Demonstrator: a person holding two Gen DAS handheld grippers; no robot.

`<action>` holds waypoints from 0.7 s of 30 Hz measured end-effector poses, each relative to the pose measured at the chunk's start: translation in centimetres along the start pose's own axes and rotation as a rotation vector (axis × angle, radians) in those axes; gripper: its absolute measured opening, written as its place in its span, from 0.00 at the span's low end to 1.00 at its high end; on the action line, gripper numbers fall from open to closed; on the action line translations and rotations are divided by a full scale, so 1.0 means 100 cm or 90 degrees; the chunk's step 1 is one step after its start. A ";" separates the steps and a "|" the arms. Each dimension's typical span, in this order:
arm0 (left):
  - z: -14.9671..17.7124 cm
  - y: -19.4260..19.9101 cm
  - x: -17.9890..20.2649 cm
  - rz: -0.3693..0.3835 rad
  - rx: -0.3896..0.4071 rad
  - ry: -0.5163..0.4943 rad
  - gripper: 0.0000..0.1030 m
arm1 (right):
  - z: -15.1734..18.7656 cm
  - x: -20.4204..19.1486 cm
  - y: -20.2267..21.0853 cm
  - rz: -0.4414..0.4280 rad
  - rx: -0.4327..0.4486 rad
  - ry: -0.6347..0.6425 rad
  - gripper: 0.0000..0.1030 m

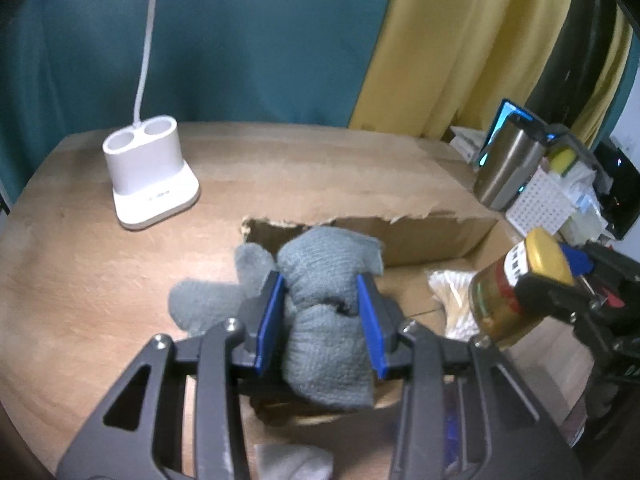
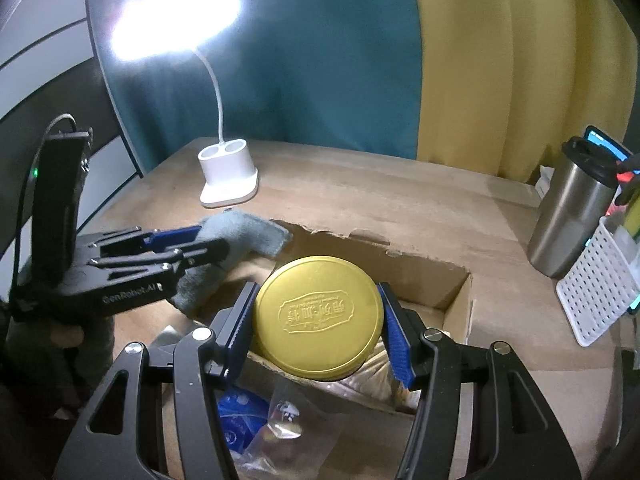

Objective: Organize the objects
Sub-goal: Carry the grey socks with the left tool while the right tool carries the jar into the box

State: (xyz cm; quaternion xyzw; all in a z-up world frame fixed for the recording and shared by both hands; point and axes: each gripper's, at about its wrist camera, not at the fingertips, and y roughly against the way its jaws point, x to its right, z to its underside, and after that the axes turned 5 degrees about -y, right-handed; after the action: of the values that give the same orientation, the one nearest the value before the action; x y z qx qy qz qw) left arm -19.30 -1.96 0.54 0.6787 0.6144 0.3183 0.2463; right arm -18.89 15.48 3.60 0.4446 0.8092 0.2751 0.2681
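Gray cloth (image 1: 320,280) being pinched between left gripper (image 1: 320,312) pads above cardboard box (image 1: 420,240), gold-lidded jar (image 2: 318,316) clamped in right gripper (image 2: 318,328) alongside.

Grey cloth (image 1: 320,280), gold-lidded jar (image 2: 318,316)

A white lamp base (image 1: 150,172) stands at the far left of the wooden table (image 1: 100,280), its bright head (image 2: 176,20) lit against teal (image 1: 240,40) and yellow (image 1: 460,40) curtains — a steel tumbler (image 2: 572,220) and white perforated basket (image 2: 596,292) stand at the right.
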 end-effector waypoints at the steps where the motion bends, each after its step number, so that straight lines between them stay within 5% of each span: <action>1: 0.001 -0.003 0.001 -0.003 -0.004 -0.002 0.38 | 0.000 0.002 -0.002 -0.002 -0.002 -0.001 0.59; 12: 0.002 -0.022 0.006 -0.050 -0.030 -0.019 0.40 | -0.003 0.014 -0.019 -0.011 -0.019 -0.009 0.59; 21: -0.001 -0.009 -0.001 -0.016 -0.027 -0.001 0.43 | -0.003 0.013 -0.020 -0.006 -0.022 -0.006 0.59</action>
State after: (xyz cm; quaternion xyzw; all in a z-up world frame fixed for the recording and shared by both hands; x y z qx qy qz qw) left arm -19.97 -1.99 -0.09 0.6657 0.6161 0.3272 0.2650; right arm -20.84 15.67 2.19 0.4374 0.8051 0.2855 0.2810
